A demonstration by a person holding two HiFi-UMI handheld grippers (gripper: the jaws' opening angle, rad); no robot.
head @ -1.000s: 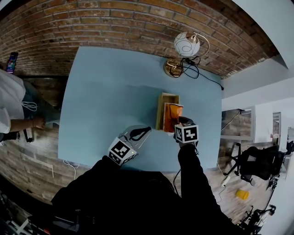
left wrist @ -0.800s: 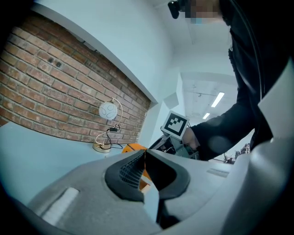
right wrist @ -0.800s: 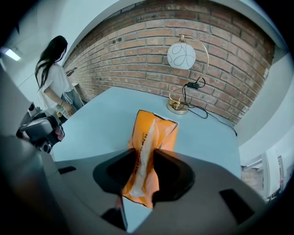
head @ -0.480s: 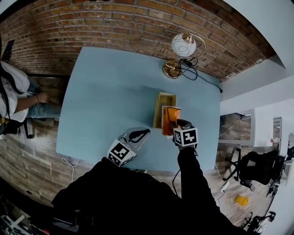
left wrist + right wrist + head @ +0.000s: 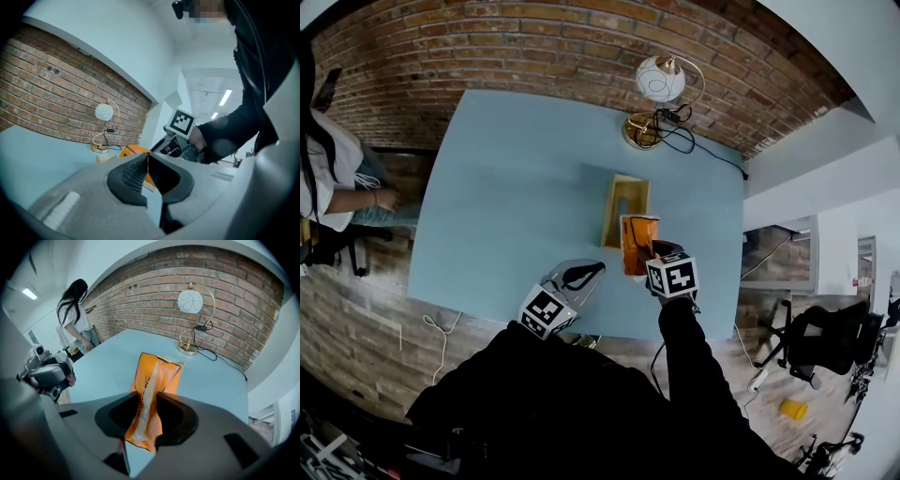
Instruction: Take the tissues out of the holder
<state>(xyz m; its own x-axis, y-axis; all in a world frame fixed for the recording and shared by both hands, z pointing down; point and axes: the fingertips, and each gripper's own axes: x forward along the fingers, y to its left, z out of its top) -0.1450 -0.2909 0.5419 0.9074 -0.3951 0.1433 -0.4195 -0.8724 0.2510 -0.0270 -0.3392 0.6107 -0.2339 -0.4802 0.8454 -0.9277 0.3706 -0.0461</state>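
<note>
An orange tissue pack (image 5: pixel 637 246) hangs in my right gripper (image 5: pixel 652 257), just on the near side of the light wooden holder (image 5: pixel 623 208) on the blue table (image 5: pixel 516 187). In the right gripper view the jaws of the right gripper (image 5: pixel 147 401) are shut on the crumpled lower end of the tissue pack (image 5: pixel 154 376), and a strip of the holder (image 5: pixel 171 360) shows behind it. My left gripper (image 5: pixel 594 270) sits shut and empty near the table's front edge, left of the pack. In its own view the left gripper (image 5: pixel 147 157) has its tips touching, with the tissue pack (image 5: pixel 133 150) beyond.
A globe lamp (image 5: pixel 659 80) with a brass base and black cable stands at the table's far right, against the brick wall. A person (image 5: pixel 333 178) stands off the table's left side. An office chair (image 5: pixel 830 333) and a yellow object (image 5: pixel 794 410) are on the floor at right.
The right gripper has drawn the orange pack toward me, farther out from the holder. The left gripper, still shut, has shifted a little along the table's near edge.
</note>
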